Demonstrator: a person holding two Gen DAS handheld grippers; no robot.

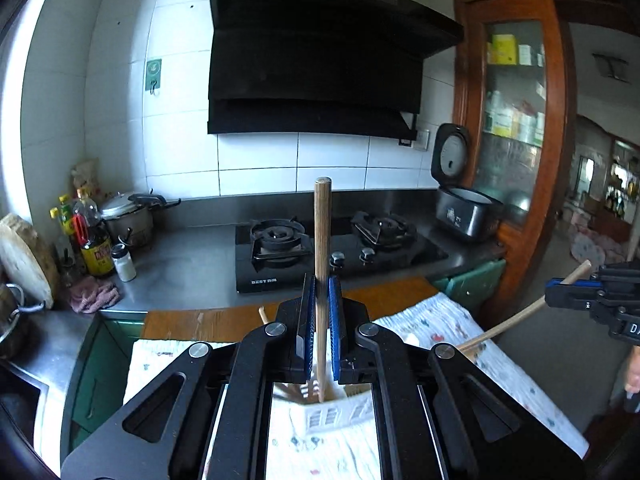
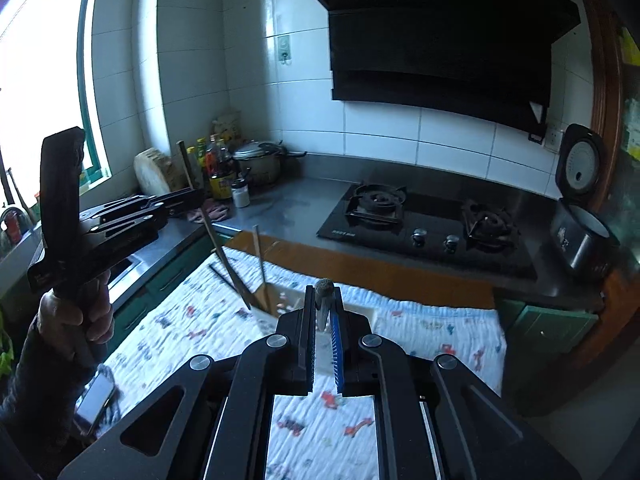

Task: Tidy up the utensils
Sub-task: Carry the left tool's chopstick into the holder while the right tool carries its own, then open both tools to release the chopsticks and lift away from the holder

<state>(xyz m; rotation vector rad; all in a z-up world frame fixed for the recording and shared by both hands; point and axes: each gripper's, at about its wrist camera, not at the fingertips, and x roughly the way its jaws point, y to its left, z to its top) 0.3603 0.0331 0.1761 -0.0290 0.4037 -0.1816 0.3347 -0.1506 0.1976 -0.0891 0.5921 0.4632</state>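
Observation:
My left gripper (image 1: 322,292) is shut on a brown wooden chopstick (image 1: 322,232) that stands upright, its lower end inside a white slotted utensil holder (image 1: 336,414) below the fingers. My right gripper (image 2: 323,300) is shut on another wooden chopstick (image 2: 324,289), seen end-on; from the left wrist view it shows as a pale stick (image 1: 508,326) slanting down toward the holder. In the right wrist view the holder (image 2: 280,304) sits on the patterned cloth (image 2: 192,328) with several chopsticks (image 2: 224,256) leaning in it. The left gripper (image 2: 188,200) hovers above them.
A black gas stove (image 1: 336,248) lies on the steel counter behind the cloth-covered table. Sauce bottles (image 1: 92,240), a pressure cooker (image 1: 128,216) and a pink rag (image 1: 94,296) stand at left. An open rice cooker (image 1: 464,208) stands at right. A phone (image 2: 94,400) lies on the cloth.

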